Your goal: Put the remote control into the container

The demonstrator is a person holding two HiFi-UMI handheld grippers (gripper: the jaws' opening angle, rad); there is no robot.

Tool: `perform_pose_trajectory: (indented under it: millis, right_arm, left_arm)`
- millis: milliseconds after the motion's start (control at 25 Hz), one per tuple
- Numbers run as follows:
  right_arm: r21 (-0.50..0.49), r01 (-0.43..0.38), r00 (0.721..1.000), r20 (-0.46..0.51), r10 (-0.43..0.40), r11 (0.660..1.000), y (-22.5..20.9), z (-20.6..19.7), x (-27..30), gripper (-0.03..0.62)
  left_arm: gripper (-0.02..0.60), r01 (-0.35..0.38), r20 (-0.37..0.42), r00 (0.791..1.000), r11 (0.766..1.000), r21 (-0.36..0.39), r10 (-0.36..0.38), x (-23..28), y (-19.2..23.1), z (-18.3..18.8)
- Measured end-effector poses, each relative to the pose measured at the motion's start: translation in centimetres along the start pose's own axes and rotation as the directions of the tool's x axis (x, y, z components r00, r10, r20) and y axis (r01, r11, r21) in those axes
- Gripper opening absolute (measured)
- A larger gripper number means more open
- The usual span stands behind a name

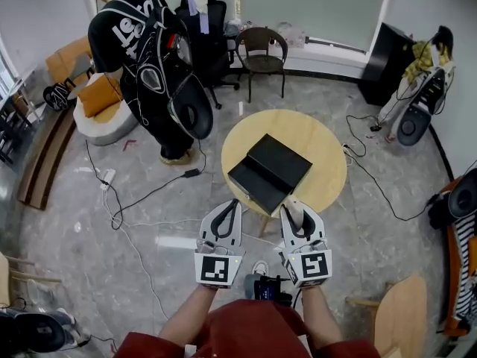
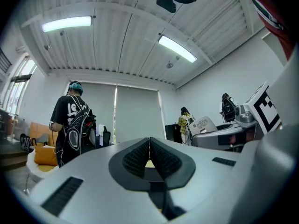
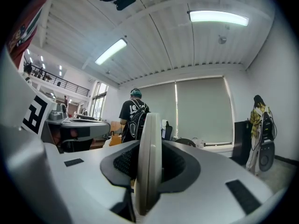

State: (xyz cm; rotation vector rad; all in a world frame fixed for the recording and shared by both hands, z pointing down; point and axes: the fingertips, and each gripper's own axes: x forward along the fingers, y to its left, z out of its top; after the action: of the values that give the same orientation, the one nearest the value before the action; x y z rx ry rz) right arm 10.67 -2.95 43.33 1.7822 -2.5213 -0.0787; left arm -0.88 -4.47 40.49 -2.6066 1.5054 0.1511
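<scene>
A black container, with its lid lying half beside it, sits on the round wooden table in the head view. My right gripper is at the table's near edge, shut on a slim pale grey remote control. The remote stands edge-on between the jaws, and its tip pokes out towards the container. My left gripper hangs beside the right one, just short of the table. In the left gripper view its jaws are shut together with nothing between them.
A person in a black T-shirt with a backpack stands left of the table. Cables trail over the marble floor. Chairs stand behind the table, a yellow-cushioned seat at the left, and a wooden chair at the near right.
</scene>
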Motion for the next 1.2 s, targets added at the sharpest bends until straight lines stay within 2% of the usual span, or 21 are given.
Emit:
perform_pose_trajectory:
  millis: [400, 640, 880, 1200]
  right_arm:
    - [0.025, -0.013, 1.000, 0.004, 0.013, 1.000, -7.9, -0.2, 6.4, 0.120]
    - [0.044, -0.007, 1.000, 0.007, 0.007, 0.999, -11.8, -0.4, 8.0, 0.120]
    - [0.062, 0.010, 1.000, -0.005, -0.010, 0.998, -13.6, -0.9, 9.3, 0.119]
    - [0.043, 0.022, 0.999, -0.030, -0.021, 0.999, -13.1, -1.5, 12.4, 0.119]
  left_arm:
    - [0.017, 0.004, -0.047, 0.999, 1.000, 0.002, -0.004, 10.5, -0.8, -1.4]
    - [0.017, 0.008, -0.052, 0.999, 1.000, 0.012, -0.007, 14.9, -1.8, -1.6]
    - [0.017, 0.013, -0.064, 0.998, 1.000, 0.009, -0.012, 17.0, -1.8, -2.4]
    - [0.017, 0.032, -0.060, 0.998, 0.999, -0.002, -0.032, 19.0, 0.8, -3.8]
